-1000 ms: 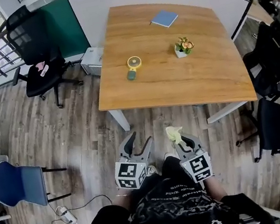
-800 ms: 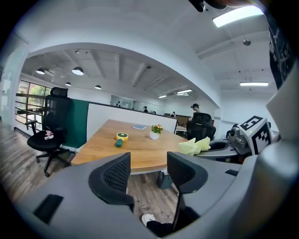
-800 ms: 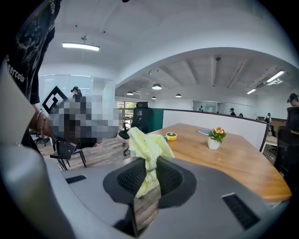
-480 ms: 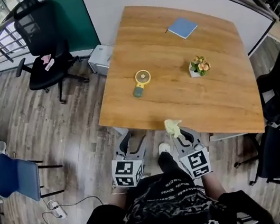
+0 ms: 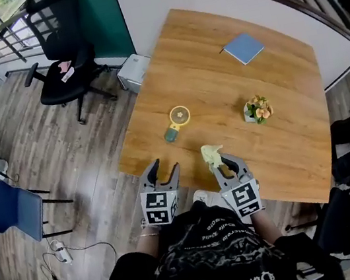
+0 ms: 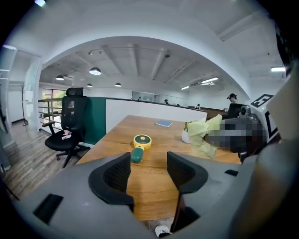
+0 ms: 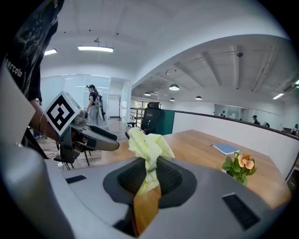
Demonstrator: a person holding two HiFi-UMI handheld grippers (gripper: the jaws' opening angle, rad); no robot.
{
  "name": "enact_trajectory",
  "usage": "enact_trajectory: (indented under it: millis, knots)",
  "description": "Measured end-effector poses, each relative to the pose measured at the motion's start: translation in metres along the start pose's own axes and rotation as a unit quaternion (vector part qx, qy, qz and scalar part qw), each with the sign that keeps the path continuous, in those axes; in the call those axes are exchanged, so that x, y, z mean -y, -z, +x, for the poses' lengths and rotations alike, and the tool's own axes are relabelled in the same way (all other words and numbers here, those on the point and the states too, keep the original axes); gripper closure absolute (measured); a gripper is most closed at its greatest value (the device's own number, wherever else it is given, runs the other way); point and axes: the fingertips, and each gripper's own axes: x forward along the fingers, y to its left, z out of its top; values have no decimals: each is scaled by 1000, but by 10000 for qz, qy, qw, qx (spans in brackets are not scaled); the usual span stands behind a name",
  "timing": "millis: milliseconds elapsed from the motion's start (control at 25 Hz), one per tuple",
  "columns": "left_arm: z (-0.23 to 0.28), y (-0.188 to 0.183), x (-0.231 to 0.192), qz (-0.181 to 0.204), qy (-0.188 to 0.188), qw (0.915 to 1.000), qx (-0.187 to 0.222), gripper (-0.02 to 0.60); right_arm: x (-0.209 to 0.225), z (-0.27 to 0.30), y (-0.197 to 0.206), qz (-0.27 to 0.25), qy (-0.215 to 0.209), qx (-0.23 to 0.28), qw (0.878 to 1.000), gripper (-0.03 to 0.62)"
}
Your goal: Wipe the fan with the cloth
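Since a second back, both tongs had closed in on the fan (image 5: 177, 119), which lay flat on the table (image 5: 217, 75), untouched. Just short of it, the right gripper (image 5: 222, 161) pinched the cloth (image 5: 211, 153), ready to wipe. The left gripper (image 5: 164, 166) alongside was wide and empty, probably to steady the fan.

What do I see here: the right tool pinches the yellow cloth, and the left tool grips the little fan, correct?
Not quite. The right tool does pinch the yellow cloth, but the left tool is open and empty; the left gripper view shows the little fan lying untouched on the table.
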Motion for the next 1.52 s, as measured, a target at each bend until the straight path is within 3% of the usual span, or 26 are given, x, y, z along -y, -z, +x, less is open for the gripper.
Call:
enact_trajectory:
  millis: [280, 640, 1040, 1120, 1280, 1520]
  knots:
    - [40, 0, -6, -7, -221, 9995, -229, 328, 31, 18, 1, -62, -168, -73, 9998, 526]
    - [94, 10, -24, 494, -52, 9955, -805, 318, 41, 16, 29, 439, 193, -438, 9979, 525]
    - [139, 22, -41, 268, 318, 9886, -1449, 305, 42, 9, 35, 648, 744, -636, 9931, 525]
    - [146, 26, -43, 374, 380, 9854, -1617, 305, 40, 8, 37, 678, 803, -680, 9921, 525]
    - [156, 33, -46, 914, 341, 9772, -1883, 386, 39, 10, 39, 726, 895, -723, 9907, 524]
    - [154, 32, -39, 1062, 768, 9749, -1800, 388, 43, 16, 34, 839, 968, -654, 9896, 525]
